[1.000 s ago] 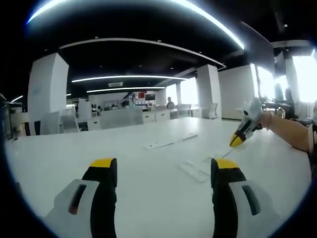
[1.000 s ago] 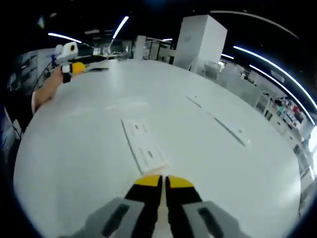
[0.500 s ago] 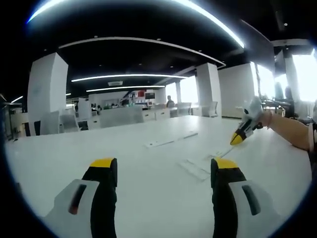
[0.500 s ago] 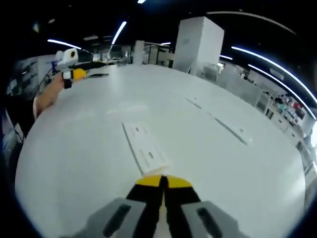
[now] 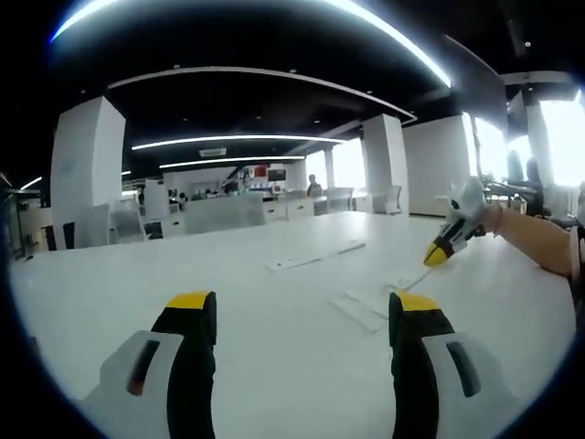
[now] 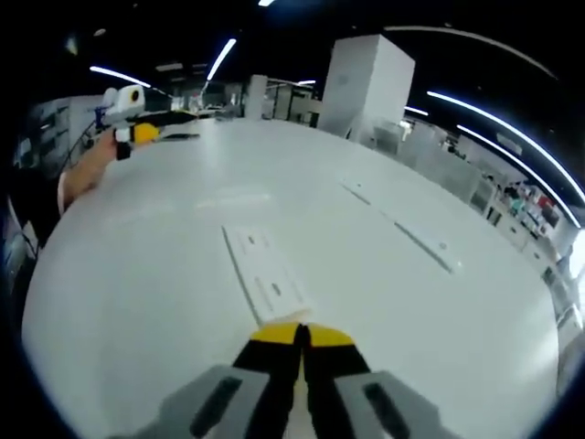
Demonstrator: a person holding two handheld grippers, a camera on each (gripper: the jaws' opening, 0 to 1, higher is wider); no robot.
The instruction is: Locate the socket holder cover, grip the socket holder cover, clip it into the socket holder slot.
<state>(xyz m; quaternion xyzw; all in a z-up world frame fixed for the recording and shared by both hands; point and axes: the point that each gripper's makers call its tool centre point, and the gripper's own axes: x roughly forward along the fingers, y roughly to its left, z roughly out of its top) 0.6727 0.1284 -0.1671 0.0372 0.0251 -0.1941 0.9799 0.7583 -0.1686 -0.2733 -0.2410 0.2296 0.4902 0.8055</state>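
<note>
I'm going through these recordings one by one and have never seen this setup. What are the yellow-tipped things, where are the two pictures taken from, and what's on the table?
A person holds a two-jaw tool in each hand, with a fisheye camera riding on each.

The left hand-held gripper has its jaws wide apart. The right hand-held gripper has its jaws together, apparently on the near end of a flat white strip.

Further white strips lie on the white table.

Each view also catches the other tool.
</note>
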